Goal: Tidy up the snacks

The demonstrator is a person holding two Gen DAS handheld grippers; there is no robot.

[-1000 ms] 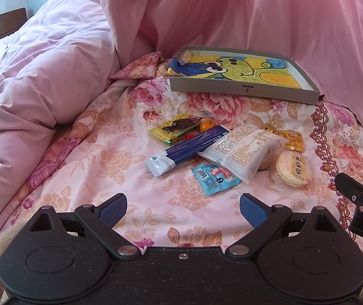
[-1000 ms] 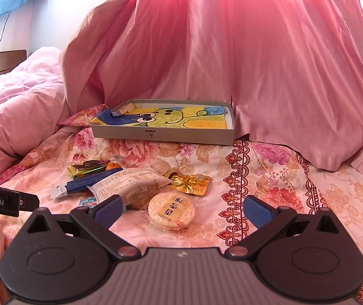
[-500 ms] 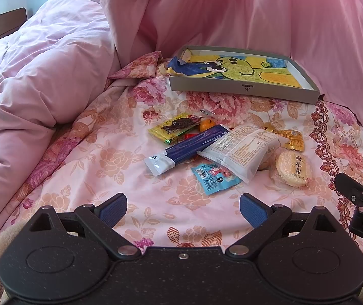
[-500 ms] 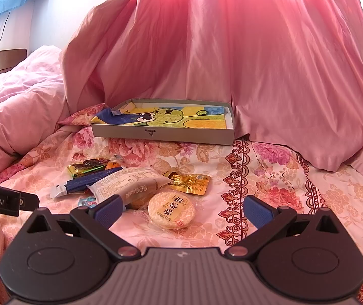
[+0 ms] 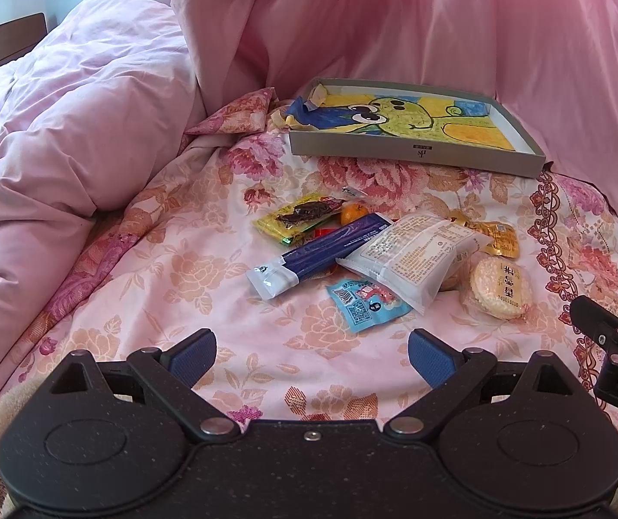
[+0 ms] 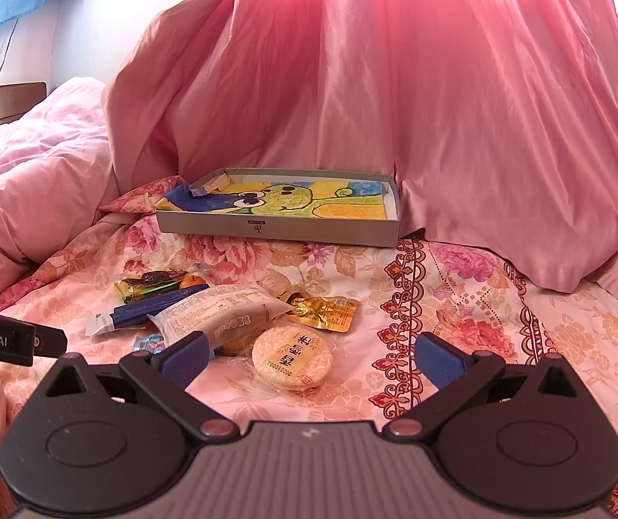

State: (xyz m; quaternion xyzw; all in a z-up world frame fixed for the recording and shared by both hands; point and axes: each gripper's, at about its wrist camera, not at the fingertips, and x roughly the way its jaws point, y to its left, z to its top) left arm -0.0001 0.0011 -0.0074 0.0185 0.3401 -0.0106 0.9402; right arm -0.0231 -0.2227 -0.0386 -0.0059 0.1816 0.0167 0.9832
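Evidently nothing has shifted since a second ago: your left hand-held gripper and right hand-held gripper both hover spread wide, holding nothing, above the floral bed. Ahead, the crinkly snacks lie heaped together: a round rice cracker, a flat white packet, a long blue tube-like pack. Beyond them sits the shallow cardboard tray.

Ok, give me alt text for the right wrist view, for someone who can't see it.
The open, empty right claw hovers over a floral bedspread, a round rice cracker in clear wrap just ahead between its fingers. Further snack packets lie piled to the left, and a shallow grey box lined with a cartoon drawing sits beyond, before pink drapery.
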